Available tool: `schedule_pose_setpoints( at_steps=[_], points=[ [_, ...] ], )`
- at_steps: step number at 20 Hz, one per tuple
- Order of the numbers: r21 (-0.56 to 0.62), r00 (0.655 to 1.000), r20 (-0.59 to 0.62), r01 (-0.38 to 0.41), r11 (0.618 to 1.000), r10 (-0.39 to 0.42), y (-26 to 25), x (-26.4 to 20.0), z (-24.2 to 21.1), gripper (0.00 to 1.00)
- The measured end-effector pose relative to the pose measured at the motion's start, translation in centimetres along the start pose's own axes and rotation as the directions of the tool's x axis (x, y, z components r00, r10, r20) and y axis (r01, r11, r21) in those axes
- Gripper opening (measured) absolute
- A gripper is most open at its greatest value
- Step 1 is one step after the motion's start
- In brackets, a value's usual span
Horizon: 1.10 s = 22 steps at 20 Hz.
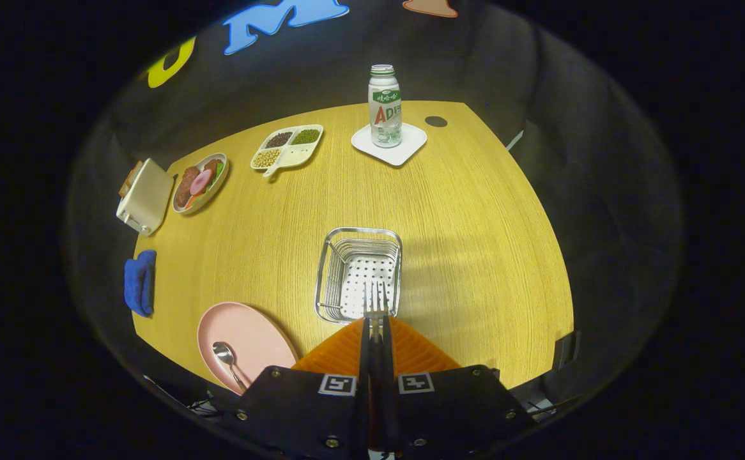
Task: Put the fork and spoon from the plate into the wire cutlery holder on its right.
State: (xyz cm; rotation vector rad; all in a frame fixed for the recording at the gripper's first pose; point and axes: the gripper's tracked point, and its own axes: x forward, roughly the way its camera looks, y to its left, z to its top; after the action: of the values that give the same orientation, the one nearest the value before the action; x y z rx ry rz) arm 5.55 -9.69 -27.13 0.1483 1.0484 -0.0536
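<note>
My gripper (376, 332) is shut on the fork (376, 300), whose handle runs between the two orange fingers (340, 351). The fork's tines stick out ahead of the fingertips, over the near edge of the wire cutlery holder (360, 273). The holder is a square chrome basket with a perforated floor and nothing inside it. To its left lies the pink plate (251, 332) with the silver spoon (227, 361) resting on it, bowl pointing away from me. The plate's near part is hidden behind the gripper body.
A blue cloth (140, 282) lies at the table's left edge. Farther back stand a white toaster (145, 195), a bowl of food (200, 182), a divided dish of beans (287, 148), and a bottle (385, 105) on a white coaster (390, 145).
</note>
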Motion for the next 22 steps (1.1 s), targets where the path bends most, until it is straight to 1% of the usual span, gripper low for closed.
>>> schedule_pose_setpoints(
  at_steps=[2,3,4,5,7,10,13,18,22],
  points=[
    [0.009,1.0,0.009,-0.01,1.0,0.01,0.0,-0.2,0.3,0.1],
    [0.013,1.0,0.019,-0.014,1.0,0.014,0.2,-0.3,0.4,0.12],
    [0.014,0.999,0.029,-0.021,1.0,0.021,0.4,-0.4,0.7,0.19],
    [0.017,0.999,0.039,-0.034,0.999,0.034,0.5,-0.7,0.6,0.19],
    [0.012,0.999,0.04,-0.034,0.999,0.034,0.4,-1.3,0.7,0.61],
    [0.016,0.997,0.065,-0.034,0.999,0.033,0.6,-1.9,0.9,0.63],
    [-0.02,0.994,0.102,-0.047,0.999,0.049,1.6,-2.9,1.2,0.63],
    [-0.136,0.981,0.17,-0.075,0.988,0.098,5.7,-5.0,1.9,0.63],
    [-0.261,0.967,0.189,-0.121,0.958,0.174,11.2,-5.9,1.0,0.63]
  ],
)
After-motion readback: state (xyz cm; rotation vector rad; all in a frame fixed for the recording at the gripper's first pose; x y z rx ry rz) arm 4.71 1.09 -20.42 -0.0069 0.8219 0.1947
